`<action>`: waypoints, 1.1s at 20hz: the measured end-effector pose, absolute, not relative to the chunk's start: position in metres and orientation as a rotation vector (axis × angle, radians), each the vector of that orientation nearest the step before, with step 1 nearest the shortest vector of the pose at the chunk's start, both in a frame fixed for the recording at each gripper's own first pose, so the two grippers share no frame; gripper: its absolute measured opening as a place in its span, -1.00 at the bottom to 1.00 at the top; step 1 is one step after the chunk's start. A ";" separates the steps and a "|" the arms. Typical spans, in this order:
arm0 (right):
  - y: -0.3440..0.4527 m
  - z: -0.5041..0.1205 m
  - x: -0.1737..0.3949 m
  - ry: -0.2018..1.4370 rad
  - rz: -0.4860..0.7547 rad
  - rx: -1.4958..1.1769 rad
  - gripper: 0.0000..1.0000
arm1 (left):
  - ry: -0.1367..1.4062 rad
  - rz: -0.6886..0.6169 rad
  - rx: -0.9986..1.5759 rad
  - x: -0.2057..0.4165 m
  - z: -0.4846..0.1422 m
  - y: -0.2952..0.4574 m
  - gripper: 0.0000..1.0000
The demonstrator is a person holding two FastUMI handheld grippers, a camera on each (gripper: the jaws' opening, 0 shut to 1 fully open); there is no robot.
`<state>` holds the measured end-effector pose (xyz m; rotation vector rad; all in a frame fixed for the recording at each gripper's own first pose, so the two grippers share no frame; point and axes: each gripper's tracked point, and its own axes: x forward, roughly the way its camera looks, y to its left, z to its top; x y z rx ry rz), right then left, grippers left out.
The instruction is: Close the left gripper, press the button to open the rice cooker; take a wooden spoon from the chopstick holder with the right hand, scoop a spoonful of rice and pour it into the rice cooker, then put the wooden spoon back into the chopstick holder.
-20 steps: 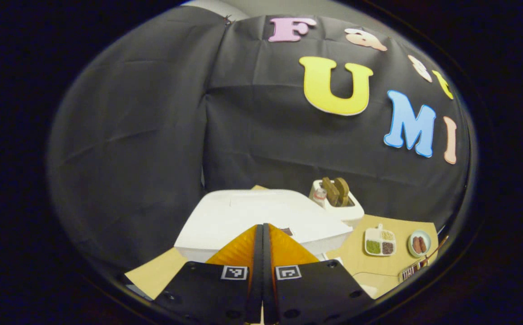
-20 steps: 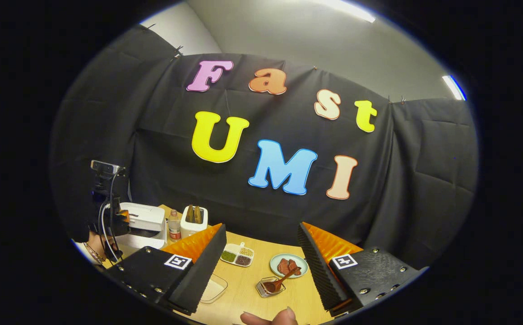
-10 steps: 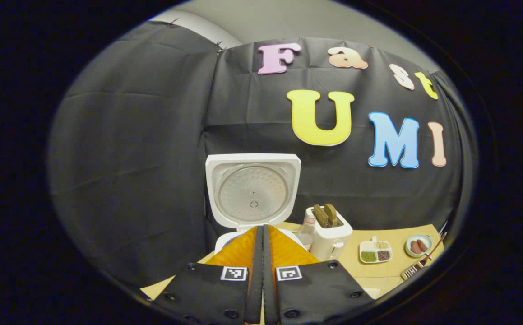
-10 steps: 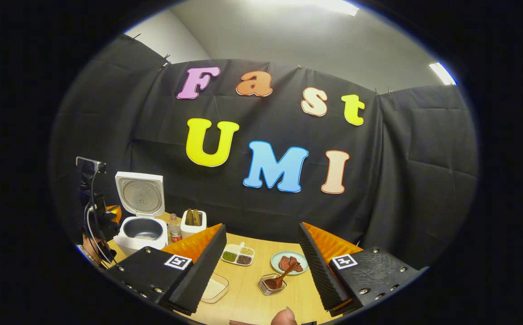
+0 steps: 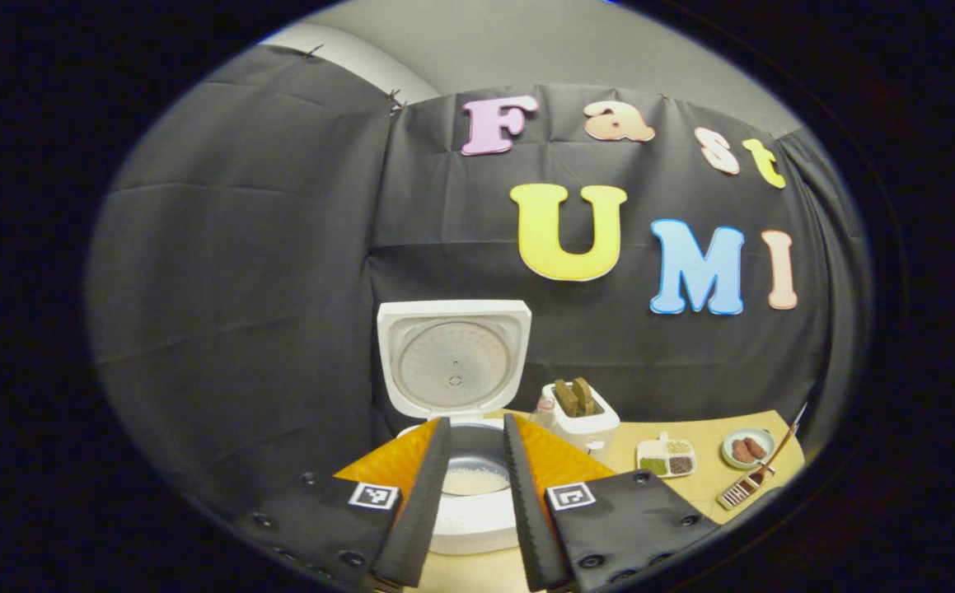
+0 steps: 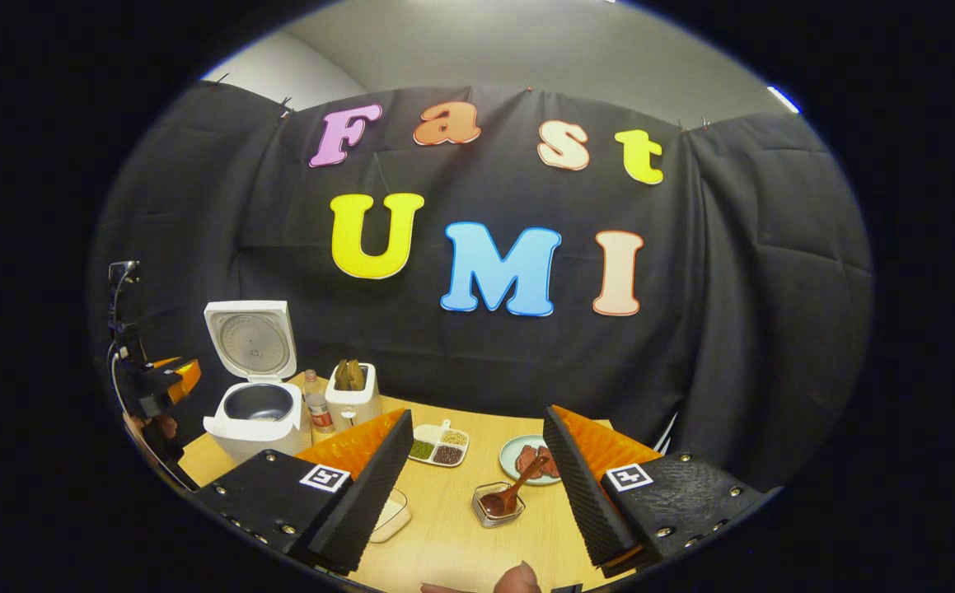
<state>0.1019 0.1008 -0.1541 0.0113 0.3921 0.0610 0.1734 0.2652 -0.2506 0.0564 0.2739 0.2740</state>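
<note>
— What has moved since half a second ago?
— Left hand-held gripper [image 5: 474, 494] has parted its fingers and holds nothing; the rice cooker [image 5: 456, 461] stands lid-up at the counter's [image 6: 444, 527] far left.
— And the right hand-held gripper [image 6: 477, 486]?
— Wide apart, empty, above the wooden spoon [image 6: 514, 492] in its chopstick holder [image 6: 497, 504].
</note>
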 end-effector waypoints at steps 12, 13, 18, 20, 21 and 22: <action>0.027 -0.349 0.174 0.592 0.197 0.187 0.96 | 0.301 0.388 0.137 0.091 -0.198 0.168 0.87; 0.024 -0.368 0.181 0.609 0.204 0.198 0.95 | 0.308 0.400 0.151 0.083 -0.195 0.162 0.89; 0.025 -0.449 0.209 0.702 0.216 0.261 0.96 | 0.388 0.447 0.196 0.041 -0.197 0.132 0.89; 0.033 -0.469 0.220 0.733 0.226 0.308 0.88 | 0.404 0.462 0.220 0.028 -0.190 0.123 0.92; 0.038 -0.477 0.223 0.757 0.233 0.331 0.83 | 0.407 0.466 0.228 0.024 -0.185 0.116 0.96; 0.041 -0.486 0.224 0.780 0.238 0.352 0.78 | 0.406 0.467 0.233 0.022 -0.181 0.111 1.00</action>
